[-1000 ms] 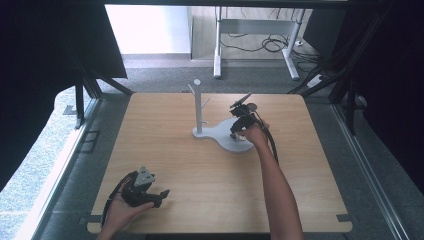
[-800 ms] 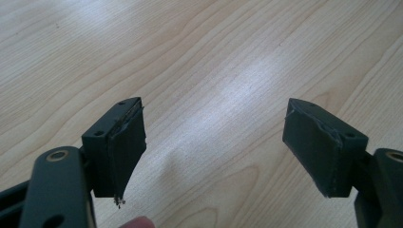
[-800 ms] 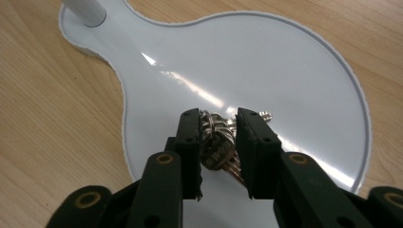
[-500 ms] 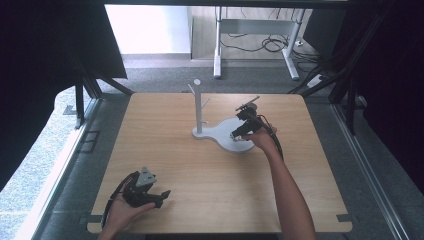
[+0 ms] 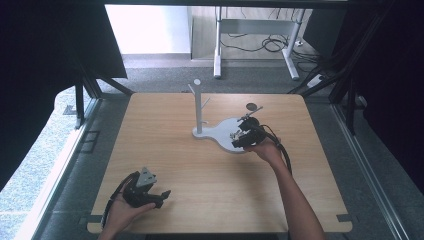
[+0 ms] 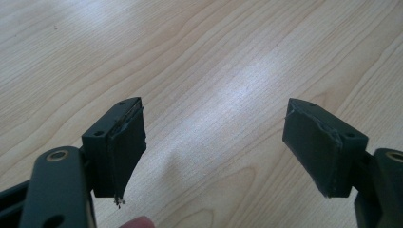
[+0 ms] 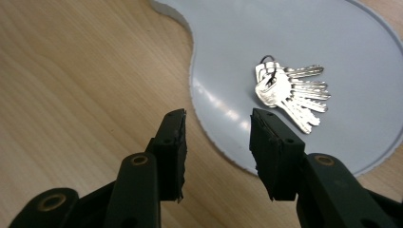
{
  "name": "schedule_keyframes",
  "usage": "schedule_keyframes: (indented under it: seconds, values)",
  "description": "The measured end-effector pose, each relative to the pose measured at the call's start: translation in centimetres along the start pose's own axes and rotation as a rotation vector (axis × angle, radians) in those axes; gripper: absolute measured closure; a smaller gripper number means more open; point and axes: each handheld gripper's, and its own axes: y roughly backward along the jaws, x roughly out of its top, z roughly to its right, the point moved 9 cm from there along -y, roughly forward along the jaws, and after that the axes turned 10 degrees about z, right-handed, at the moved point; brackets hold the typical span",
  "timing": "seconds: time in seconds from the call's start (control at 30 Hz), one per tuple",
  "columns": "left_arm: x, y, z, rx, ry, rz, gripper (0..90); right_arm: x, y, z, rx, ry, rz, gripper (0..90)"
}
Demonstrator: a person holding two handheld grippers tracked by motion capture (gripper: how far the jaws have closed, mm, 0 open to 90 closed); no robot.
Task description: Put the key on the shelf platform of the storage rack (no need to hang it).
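Left tongs gape wide over bare wooden table — nothing between the jaws.

No readable text, label, brand, number or sign anywhere in any view
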Motion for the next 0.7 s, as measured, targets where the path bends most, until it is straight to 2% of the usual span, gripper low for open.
schedule_keyframes:
  seconds: [0.07,0.3,0.4,0.7]
  values:
    - [0.0,0.0,0.0,0.000,-0.003,-0.003,22.5,-0.2,0.4,-0.4,0.005,0.010,0.021,57.7]
    - [0.0,0.0,0.1,0.001,-0.006,-0.004,22.5,-1.5,1.9,-1.5,0.023,0.019,0.043,55.6]
    - [0.0,0.0,0.1,0.002,-0.007,-0.007,22.5,-2.2,2.7,-1.9,0.018,0.029,0.063,55.5]
    - [-0.1,-0.1,0.2,0.002,-0.011,-0.011,22.5,-5.7,5.0,-3.1,0.020,0.037,0.107,53.3]
